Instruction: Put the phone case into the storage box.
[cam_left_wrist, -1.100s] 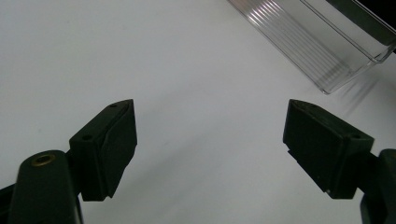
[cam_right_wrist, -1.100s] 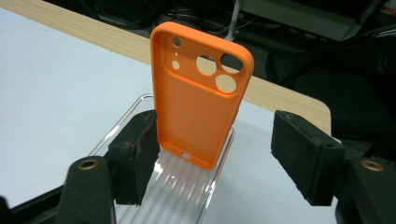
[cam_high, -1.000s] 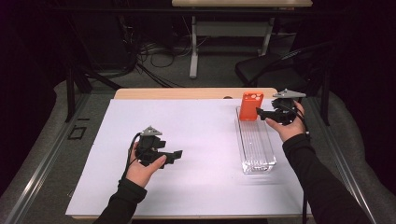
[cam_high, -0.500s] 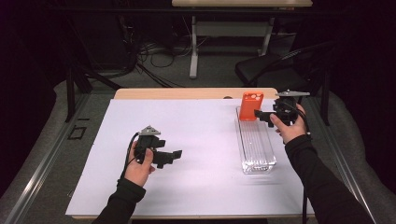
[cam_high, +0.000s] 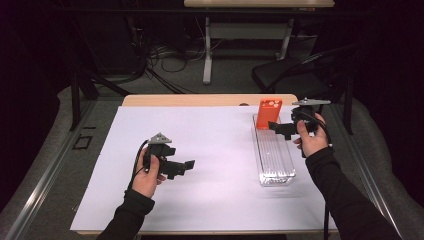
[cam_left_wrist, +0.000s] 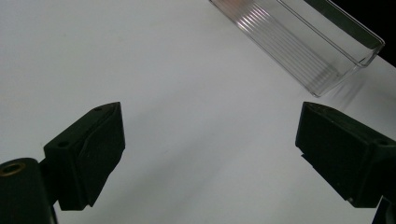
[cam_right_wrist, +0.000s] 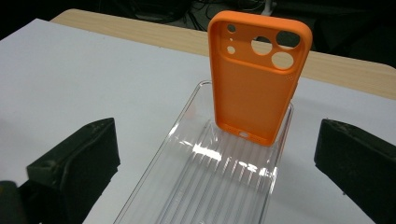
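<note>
An orange phone case (cam_high: 269, 113) (cam_right_wrist: 256, 79) stands upright at the far end of a long clear plastic tray (cam_high: 274, 155) (cam_right_wrist: 205, 186) (cam_left_wrist: 303, 42) on the right of the white table sheet (cam_high: 210, 150). My right gripper (cam_high: 278, 128) (cam_right_wrist: 217, 168) hovers just right of the tray's far end, open, its jaws wide apart and pointing at the case without touching it. My left gripper (cam_high: 183, 167) (cam_left_wrist: 210, 154) is held low over the sheet at the left, open and holding nothing, with the tray's near end ahead of it.
A wooden table edge (cam_high: 200, 100) runs beyond the sheet. Behind the table stand a black chair (cam_high: 285, 75), desk legs and floor cables (cam_high: 165, 55). A metal rail (cam_high: 50, 170) borders the left side.
The right gripper has drawn slightly back from the orange case, toward the right. The left hand shifted a little toward the near edge.
</note>
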